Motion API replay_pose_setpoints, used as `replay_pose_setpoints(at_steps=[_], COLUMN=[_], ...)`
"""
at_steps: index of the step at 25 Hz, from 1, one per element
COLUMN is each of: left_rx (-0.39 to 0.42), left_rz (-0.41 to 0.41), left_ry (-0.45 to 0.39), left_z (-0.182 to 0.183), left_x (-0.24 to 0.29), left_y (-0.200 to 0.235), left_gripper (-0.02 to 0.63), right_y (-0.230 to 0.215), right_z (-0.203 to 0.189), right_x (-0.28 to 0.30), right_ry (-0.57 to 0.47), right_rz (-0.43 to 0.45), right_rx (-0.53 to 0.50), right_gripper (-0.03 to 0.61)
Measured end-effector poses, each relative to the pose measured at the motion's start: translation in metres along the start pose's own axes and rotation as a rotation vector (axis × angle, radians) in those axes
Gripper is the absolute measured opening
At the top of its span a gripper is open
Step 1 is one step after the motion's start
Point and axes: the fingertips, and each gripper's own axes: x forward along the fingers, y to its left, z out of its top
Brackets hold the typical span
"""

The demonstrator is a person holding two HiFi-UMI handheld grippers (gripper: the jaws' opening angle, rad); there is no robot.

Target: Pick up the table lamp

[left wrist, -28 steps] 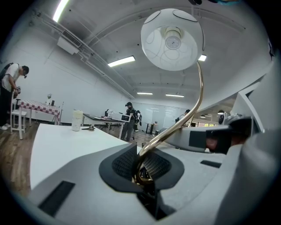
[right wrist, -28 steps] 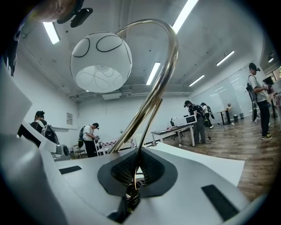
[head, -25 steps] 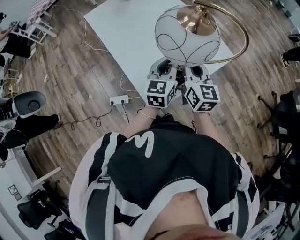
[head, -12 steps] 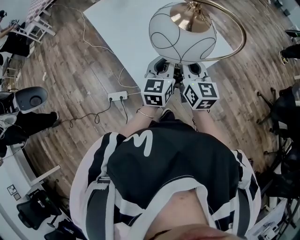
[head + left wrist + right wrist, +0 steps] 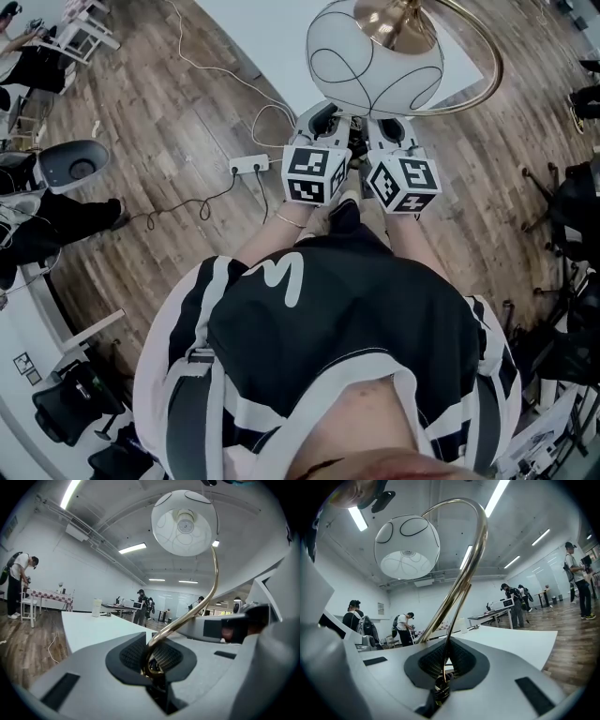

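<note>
Table lamp (image 5: 375, 56) is held upright, off the table (image 5: 262, 37). White globe shade (image 5: 184, 523) is marked with thin dark loops, gold cap (image 5: 398, 21) on top, bulb seen through the open underside. A curved gold stem (image 5: 464, 569) arcs up and over to the shade. The stem's low end is clamped in left tool (image 5: 152, 660) and right tool (image 5: 445, 667), side by side. The globe is over the table's near corner.

The room is lit brightly and evenly by ceiling strip lights (image 5: 132, 548). Both gripper views are bent by strong fisheye distortion and darkened at the corners. The near fingers (image 5: 424, 665) are rendered soft. Only faint shadows are cast on the wooden floor (image 5: 178, 122).
</note>
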Motion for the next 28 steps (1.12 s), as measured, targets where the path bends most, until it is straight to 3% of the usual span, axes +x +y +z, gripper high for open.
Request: replay_pose_setpoints(at_steps=[13, 28], left_rx=[0.015, 0.000], left_rz=[-0.039, -0.073], left_ry=[0.011, 0.004], left_z=[-0.014, -0.014], left_x=[-0.112, -0.140], left_y=[0.014, 0.002], left_gripper=[0.034, 0.035], right_y=[0.099, 0.119], right_z=[-0.027, -0.026], right_x=[-0.051, -0.076], right_ry=[-0.016, -0.022], right_rz=[-0.040, -0.072], right_rx=[0.011, -0.008], right_gripper=[0.015, 0.015])
